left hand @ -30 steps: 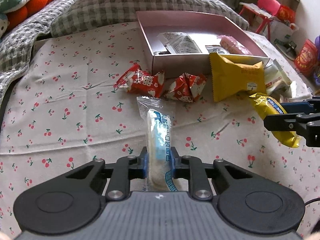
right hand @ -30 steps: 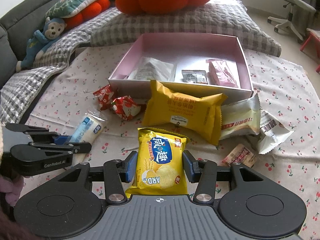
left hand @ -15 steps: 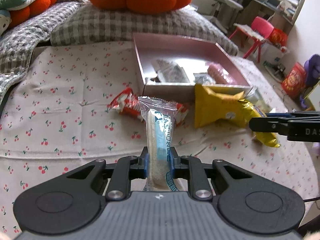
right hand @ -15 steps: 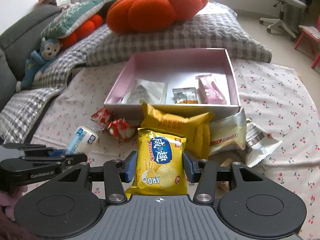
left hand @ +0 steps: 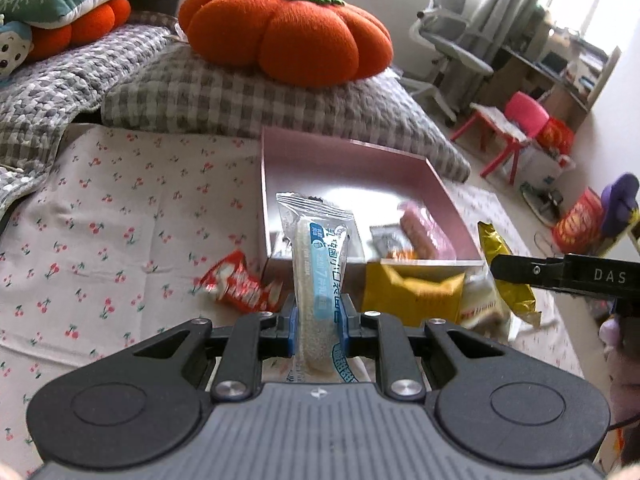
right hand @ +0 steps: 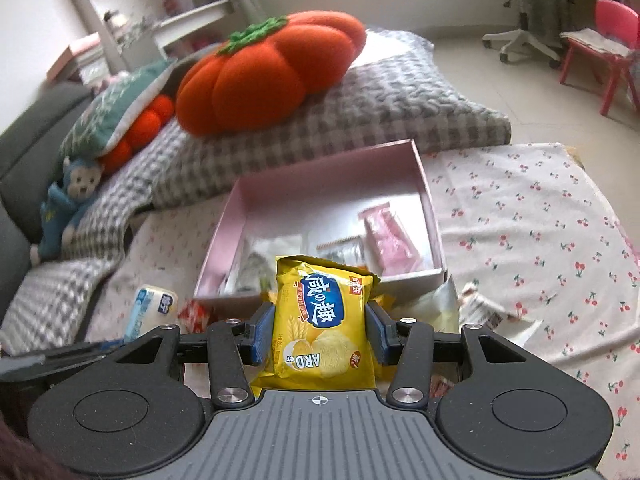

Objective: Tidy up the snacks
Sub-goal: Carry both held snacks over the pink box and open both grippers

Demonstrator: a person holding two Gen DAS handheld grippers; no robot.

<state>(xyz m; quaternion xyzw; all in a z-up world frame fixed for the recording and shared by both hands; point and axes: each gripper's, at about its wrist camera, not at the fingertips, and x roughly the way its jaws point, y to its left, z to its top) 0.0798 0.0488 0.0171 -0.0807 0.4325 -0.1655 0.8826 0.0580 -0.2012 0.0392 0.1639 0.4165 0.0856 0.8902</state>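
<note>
The cherry-print cloth (right hand: 520, 216) is carrying everything, with the pink box (right hand: 428, 200) sitting far-centre, open and already holding a pink packet (right hand: 390, 240) plus a couple of clear wrappers. A yellow pouch (left hand: 412, 296) and red wrappers (left hand: 240, 284) are lying loose just near of the box's front wall.

The right gripper (right hand: 320, 336) is clenching a yellow chip bag (right hand: 322, 316) between both fingers, bag standing upright, in front of the box's near wall. The left gripper (left hand: 318, 320) is pinching a clear-wrapped rice cracker bar (left hand: 320, 272) low on its length, top end sticking up free.

Both snacks are looking airborne, heading for the box (my read). To do this well: carrying each one fully past the near wall before letting go, lowering onto bare floor in the left half and not onto the pink packet, and keeping the two grippers apart so they are not colliding over the opening. The bar is held low, so it may flop when released.

Versus a second ago: both cameras are now sitting higher and tilted up, more room showing, and the bar's tip is now overlapping the box instead of the cloth.
</note>
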